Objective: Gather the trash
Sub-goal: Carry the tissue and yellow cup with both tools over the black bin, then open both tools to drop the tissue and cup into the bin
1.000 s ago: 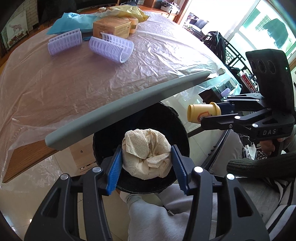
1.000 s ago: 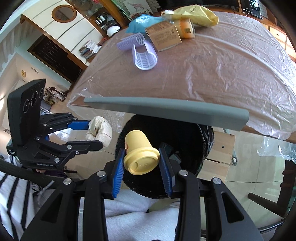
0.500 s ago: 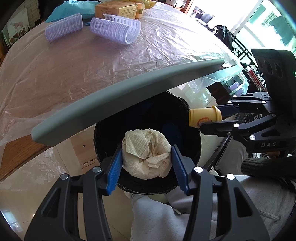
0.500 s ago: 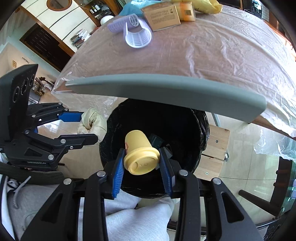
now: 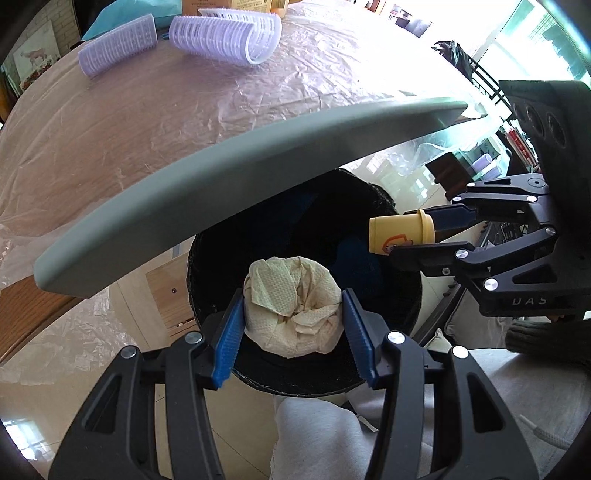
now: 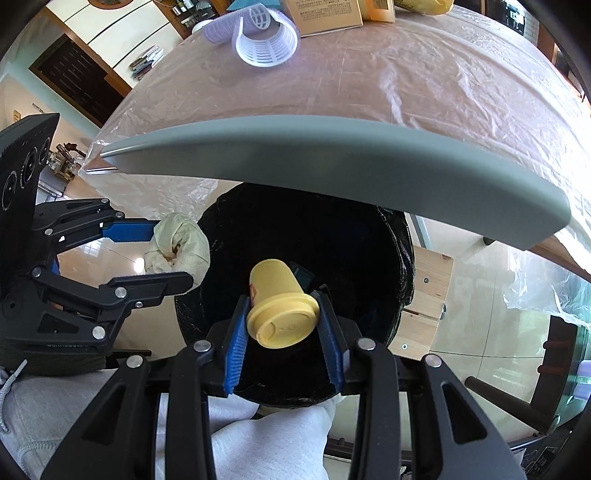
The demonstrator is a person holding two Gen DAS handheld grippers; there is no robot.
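My left gripper (image 5: 293, 314) is shut on a crumpled cream paper towel (image 5: 293, 308), held over the near rim of a black-lined trash bin (image 5: 314, 236). My right gripper (image 6: 282, 321) is shut on a yellow lidded cup (image 6: 279, 302), lid toward the camera, held over the open bin (image 6: 332, 236). In the left wrist view the right gripper (image 5: 413, 240) and the cup (image 5: 400, 234) show at the bin's right rim. In the right wrist view the left gripper (image 6: 168, 251) and the towel (image 6: 179, 247) show at the bin's left rim.
A grey table edge (image 5: 221, 184) overhangs the bin's far side. The plastic-covered table (image 6: 369, 74) holds lavender slotted baskets (image 5: 225, 33), a cardboard box (image 6: 321, 13) and a blue bag far back. My grey-trousered knees (image 6: 266, 439) are under the bin.
Both grippers have moved forward and down over the bin mouth, still holding the towel and the cup. The table edge now sits higher in both views.
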